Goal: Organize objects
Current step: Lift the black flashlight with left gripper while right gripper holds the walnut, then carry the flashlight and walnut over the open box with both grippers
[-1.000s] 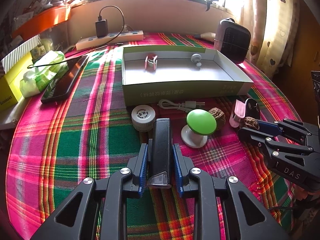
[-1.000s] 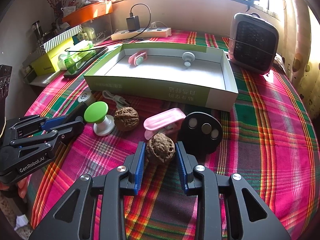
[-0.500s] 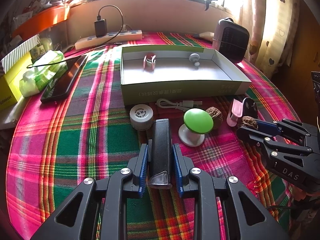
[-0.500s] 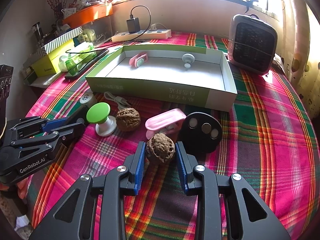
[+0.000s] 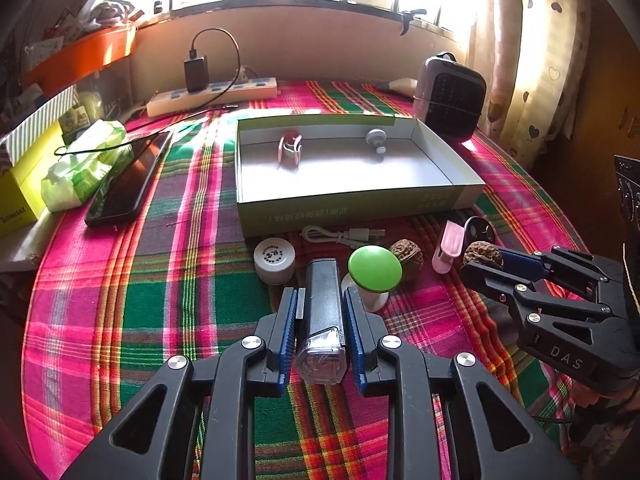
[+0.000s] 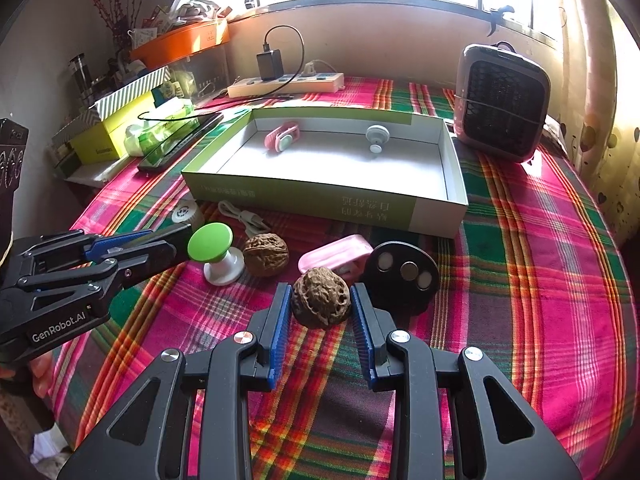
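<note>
My left gripper (image 5: pixel 320 300) is shut on a black bar-shaped light (image 5: pixel 322 300) and holds it just above the plaid cloth. My right gripper (image 6: pixel 320 300) is shut on a walnut (image 6: pixel 321 298), also seen in the left wrist view (image 5: pixel 482 254). The open green-and-white box (image 5: pixel 352 204) lies ahead with a pink clip (image 5: pixel 289 148) and a white knob (image 5: pixel 376 138) inside. A second walnut (image 6: pixel 266 254), a green-topped knob (image 6: pixel 211 242), a pink case (image 6: pixel 336 254), a black disc (image 6: pixel 402 274), a white cap (image 5: pixel 274 256) and a white cable (image 5: pixel 340 235) lie in front of the box.
A small heater (image 6: pixel 502 102) stands at the back right. A power strip with charger (image 5: pixel 212 94) lies along the back wall. A phone (image 5: pixel 128 178), a tissue pack (image 5: pixel 82 164) and a yellow box (image 5: pixel 18 196) sit at the left.
Both grippers have risen a little with the light and the walnut held in them; the objects on the cloth have not moved.
</note>
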Motion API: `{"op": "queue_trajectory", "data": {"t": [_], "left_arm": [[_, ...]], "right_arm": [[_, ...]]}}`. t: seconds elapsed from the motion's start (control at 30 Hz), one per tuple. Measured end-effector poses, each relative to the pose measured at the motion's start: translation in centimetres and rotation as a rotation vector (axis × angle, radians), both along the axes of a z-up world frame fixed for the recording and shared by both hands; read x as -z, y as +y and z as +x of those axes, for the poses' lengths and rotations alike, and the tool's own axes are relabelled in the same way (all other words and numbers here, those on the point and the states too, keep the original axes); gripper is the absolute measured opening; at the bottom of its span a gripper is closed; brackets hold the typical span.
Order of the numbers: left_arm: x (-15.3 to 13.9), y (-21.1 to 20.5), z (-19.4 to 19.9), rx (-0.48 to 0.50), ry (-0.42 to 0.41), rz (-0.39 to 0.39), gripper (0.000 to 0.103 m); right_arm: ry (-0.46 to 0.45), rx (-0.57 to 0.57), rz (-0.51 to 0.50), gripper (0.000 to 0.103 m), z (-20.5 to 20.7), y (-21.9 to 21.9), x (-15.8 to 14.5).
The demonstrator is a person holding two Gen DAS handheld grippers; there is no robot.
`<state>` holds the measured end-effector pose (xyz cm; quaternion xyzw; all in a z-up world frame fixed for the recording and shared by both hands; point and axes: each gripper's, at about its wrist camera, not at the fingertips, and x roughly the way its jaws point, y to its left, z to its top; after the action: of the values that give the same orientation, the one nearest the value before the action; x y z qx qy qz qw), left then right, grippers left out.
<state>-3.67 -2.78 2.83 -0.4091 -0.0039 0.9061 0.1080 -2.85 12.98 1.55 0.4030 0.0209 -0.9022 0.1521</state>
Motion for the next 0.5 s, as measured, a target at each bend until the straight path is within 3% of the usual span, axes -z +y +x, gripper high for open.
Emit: {"op": "queue_trajectory", "data": {"t": [0.5], "left_arm": [[-2.2, 0.6, -1.2, 0.021, 0.036, 0.002, 0.021]], "right_arm": [[0.044, 0.005, 0.000, 0.031, -0.7, 0.4, -2.1]]}}
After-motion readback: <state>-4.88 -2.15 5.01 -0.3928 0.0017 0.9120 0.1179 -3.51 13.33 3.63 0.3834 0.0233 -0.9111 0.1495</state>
